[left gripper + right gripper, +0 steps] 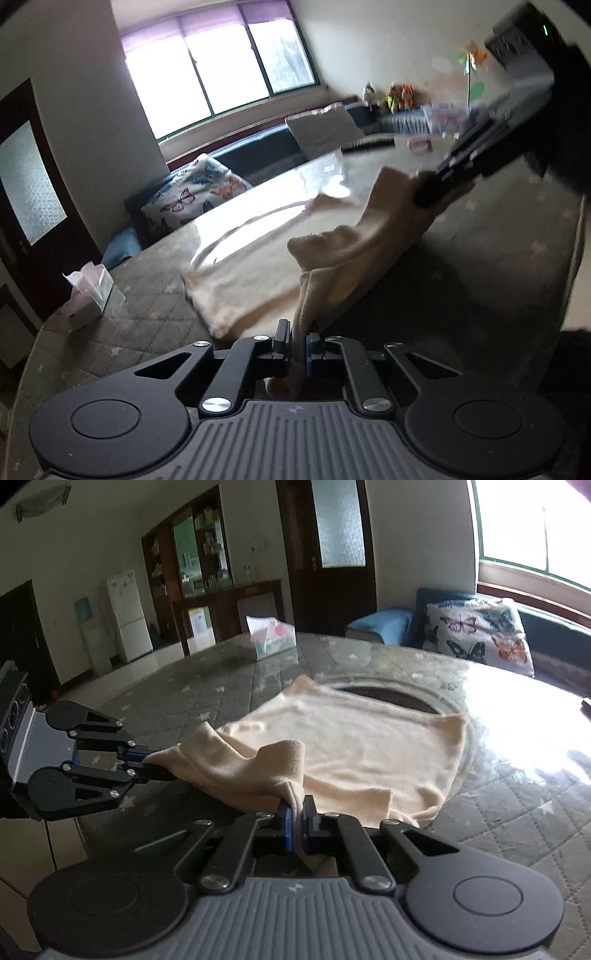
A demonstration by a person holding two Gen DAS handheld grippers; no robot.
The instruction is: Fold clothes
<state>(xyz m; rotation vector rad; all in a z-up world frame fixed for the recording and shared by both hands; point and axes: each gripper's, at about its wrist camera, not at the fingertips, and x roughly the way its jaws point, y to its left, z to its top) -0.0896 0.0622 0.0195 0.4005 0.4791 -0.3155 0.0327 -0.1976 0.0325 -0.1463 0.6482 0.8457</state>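
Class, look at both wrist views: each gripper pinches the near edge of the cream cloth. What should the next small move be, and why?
Probably carry both grippers forward together, over the cloth toward its far edge. The left gripper and right gripper are each shut on a near corner of the cream cloth, that edge is lifted and sagging between them, and the rest lies flat on the table, so a half fold looks ready.

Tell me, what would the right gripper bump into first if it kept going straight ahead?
Probably the cream cloth itself: the right gripper already pinches its near edge, and the rest lies flat on the quilted table straight ahead.
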